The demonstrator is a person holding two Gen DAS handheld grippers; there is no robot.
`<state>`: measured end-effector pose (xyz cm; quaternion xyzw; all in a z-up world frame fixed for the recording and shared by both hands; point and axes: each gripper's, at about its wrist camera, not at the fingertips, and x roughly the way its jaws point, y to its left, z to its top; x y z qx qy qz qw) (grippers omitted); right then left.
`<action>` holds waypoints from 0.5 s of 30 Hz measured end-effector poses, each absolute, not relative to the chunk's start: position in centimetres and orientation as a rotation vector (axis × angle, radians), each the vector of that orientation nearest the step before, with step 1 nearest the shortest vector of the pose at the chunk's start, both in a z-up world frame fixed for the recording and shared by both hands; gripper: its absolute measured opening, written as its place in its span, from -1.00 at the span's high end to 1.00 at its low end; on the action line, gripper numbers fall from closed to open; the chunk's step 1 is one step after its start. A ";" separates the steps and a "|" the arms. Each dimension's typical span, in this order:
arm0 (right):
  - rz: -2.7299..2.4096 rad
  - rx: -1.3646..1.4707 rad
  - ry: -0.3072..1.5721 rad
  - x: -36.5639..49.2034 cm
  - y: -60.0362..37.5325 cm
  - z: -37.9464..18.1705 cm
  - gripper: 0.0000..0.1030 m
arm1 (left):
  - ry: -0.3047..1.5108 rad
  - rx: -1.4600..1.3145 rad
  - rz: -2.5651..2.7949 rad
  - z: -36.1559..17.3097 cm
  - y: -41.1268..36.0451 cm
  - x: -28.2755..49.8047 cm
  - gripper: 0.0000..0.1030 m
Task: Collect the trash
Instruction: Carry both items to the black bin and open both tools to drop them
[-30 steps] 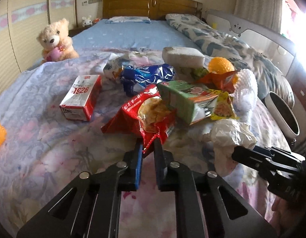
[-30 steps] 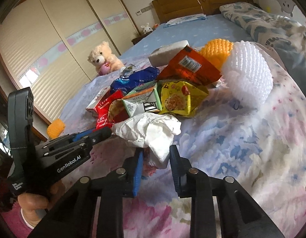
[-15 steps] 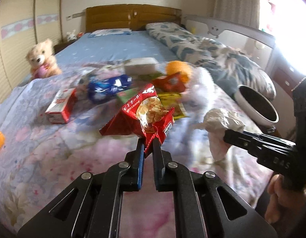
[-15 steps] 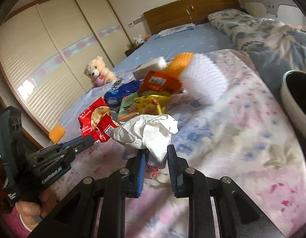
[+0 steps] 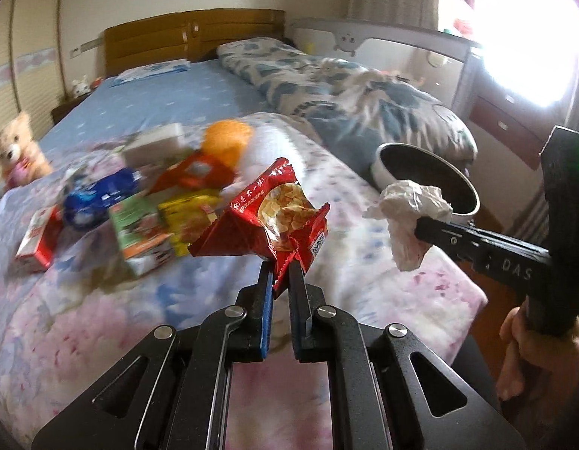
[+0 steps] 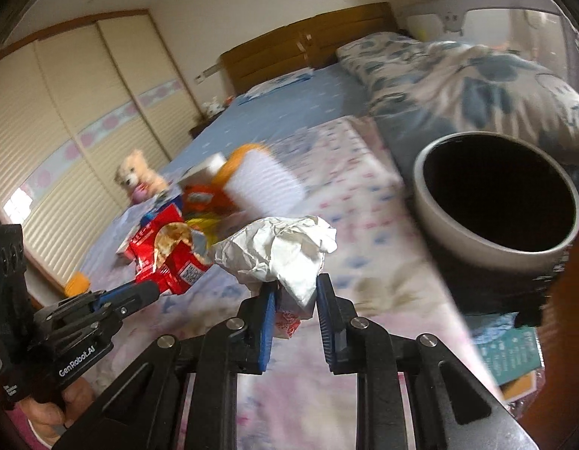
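Floral pink-and-blue bedspread fills the lower part of both views, with a wooden headboard behind it and a round grey waste bin with a dark inside standing just off the bed's edge. Compared with 1 s ago, both views have swung toward that bin: it sat at the frame's edge then and now looms large in the right wrist view. The heap of remaining litter on the bed, 1 green carton, 1 blue wrapper, 1 orange pouch and 1 red-and-white box, has slid back to the left and is blurred.

The left gripper, its blades drawn narrow, pinches the bottom corner of the red crinkled snack bag printed with chips, which 1 s ago lay on the heap and now hangs clear above the bedspread. The right gripper clamps the crumpled white paper tissue by its lower fold; the wad bulges above the blade tips, lifted off the bed, and in the left wrist view it sits in front of the bin's rim.
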<state>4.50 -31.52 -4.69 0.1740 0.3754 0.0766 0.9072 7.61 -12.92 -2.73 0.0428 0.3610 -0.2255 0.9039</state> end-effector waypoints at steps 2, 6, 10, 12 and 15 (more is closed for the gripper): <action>0.134 0.368 0.767 4.3 -32.7 -4.5 0.59 | 0.742 0.098 -0.487 -2.5 -14.2 7.5 0.87; 0.080 0.387 0.752 3.9 -35.6 -4.3 0.59 | 0.740 0.119 -0.529 -2.2 -16.5 7.9 0.87; 0.031 0.397 0.737 3.8 -37.8 -3.9 0.59 | 0.738 0.133 -0.559 -1.9 -18.6 8.1 0.87; 0.012 0.402 0.729 3.7 -38.9 -3.7 0.59 | 0.740 0.139 -0.573 -1.9 -19.6 8.4 0.87; -0.019 0.402 0.721 3.8 -40.5 -3.5 0.59 | 0.738 0.148 -0.596 -1.7 -21.0 8.6 0.87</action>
